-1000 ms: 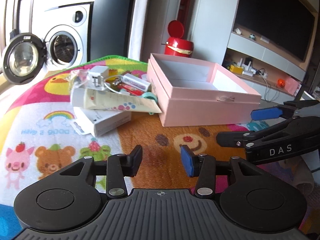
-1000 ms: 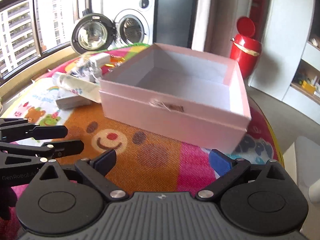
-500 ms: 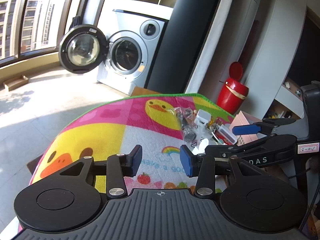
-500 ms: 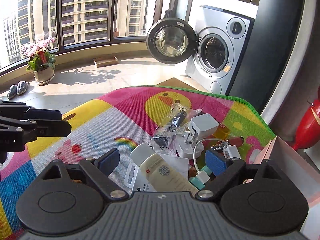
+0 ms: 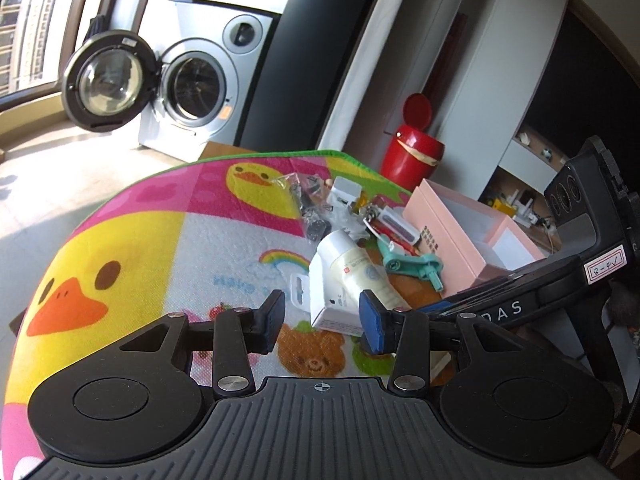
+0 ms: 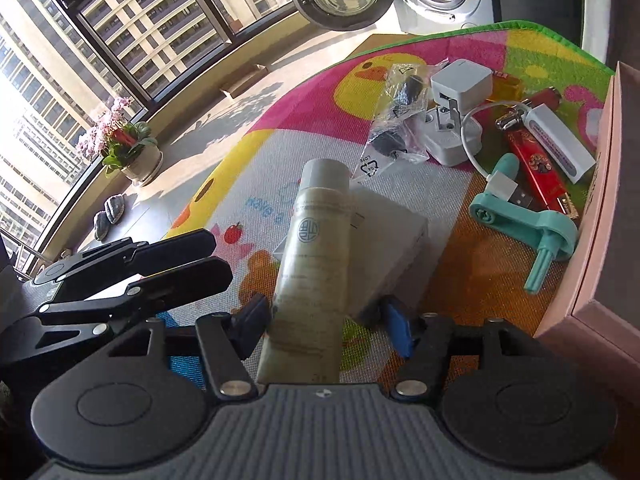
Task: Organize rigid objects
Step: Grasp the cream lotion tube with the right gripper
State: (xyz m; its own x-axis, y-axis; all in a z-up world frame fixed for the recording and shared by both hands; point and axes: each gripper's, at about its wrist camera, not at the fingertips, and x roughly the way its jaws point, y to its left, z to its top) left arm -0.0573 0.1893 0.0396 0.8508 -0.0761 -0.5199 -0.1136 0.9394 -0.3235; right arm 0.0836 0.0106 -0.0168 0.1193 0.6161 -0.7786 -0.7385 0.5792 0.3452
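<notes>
The right gripper [image 6: 326, 326] points down at a cream tube [image 6: 316, 248] that lies across a white carton [image 6: 384, 240] on the cartoon play mat [image 6: 280, 92]. Its fingers [image 6: 250, 326] are closing with the tube's crimped end between them; the left pad sits at the tube's edge, while the blue right pad stands just beside it, so no firm grasp shows yet. The left gripper [image 5: 320, 320] hovers over the mat's near part with its fingers [image 5: 270, 320] partly apart and nothing between them.

Beyond the tube, toward the mat's far edge, sit a clear bag of dark parts [image 6: 396, 120], a white charger cube [image 6: 460, 84] and a white plug adapter [image 6: 448, 140] with a looping white cable. Nearer the mat's right side lie a white USB adapter [image 6: 560, 140], a red stick [image 6: 540, 168] and a teal plastic crank [image 6: 528, 224], the last just beside the open pink box [image 5: 452, 232]. A washing machine [image 5: 200, 88] with its door open stands behind the mat.
</notes>
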